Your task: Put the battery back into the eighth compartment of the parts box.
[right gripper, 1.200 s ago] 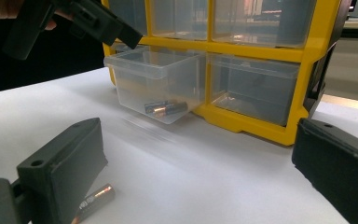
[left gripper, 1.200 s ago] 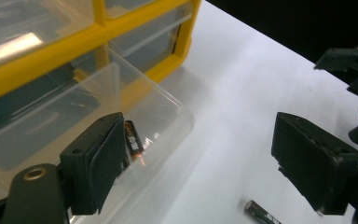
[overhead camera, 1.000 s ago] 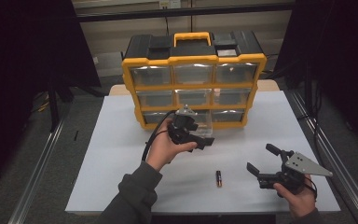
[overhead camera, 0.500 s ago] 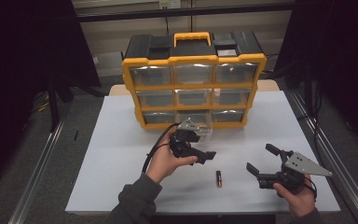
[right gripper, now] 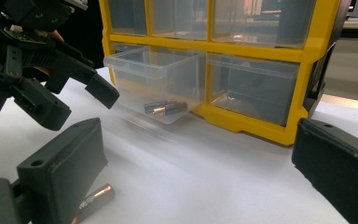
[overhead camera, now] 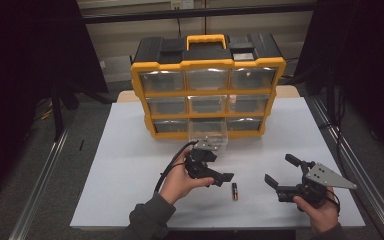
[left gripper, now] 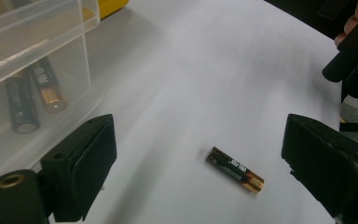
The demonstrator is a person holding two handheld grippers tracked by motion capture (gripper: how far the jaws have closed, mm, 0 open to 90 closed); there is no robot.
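While the left gripper (overhead camera: pixel 219 176) has dropped from the pulled-out drawer (overhead camera: pixel 208 134) toward the table, its jaws have just been opening, wide now, nothing between them: I judge a drop-off done and the next pickup starting. High view: the loose battery (overhead camera: pixel 234 191) lies on the white table (overhead camera: pixel 120 165), between both grippers; the right gripper (overhead camera: pixel 279 176) rests wide and empty near the front edge. Left gripper view: battery (left gripper: pixel 235 169) ahead between the jaws, untouched, bare table all round; two batteries (left gripper: pixel 33 98) in the drawer. Right gripper view: organizer (right gripper: pixel 261 56) well beyond, drawer (right gripper: pixel 156 81) overhanging open table.
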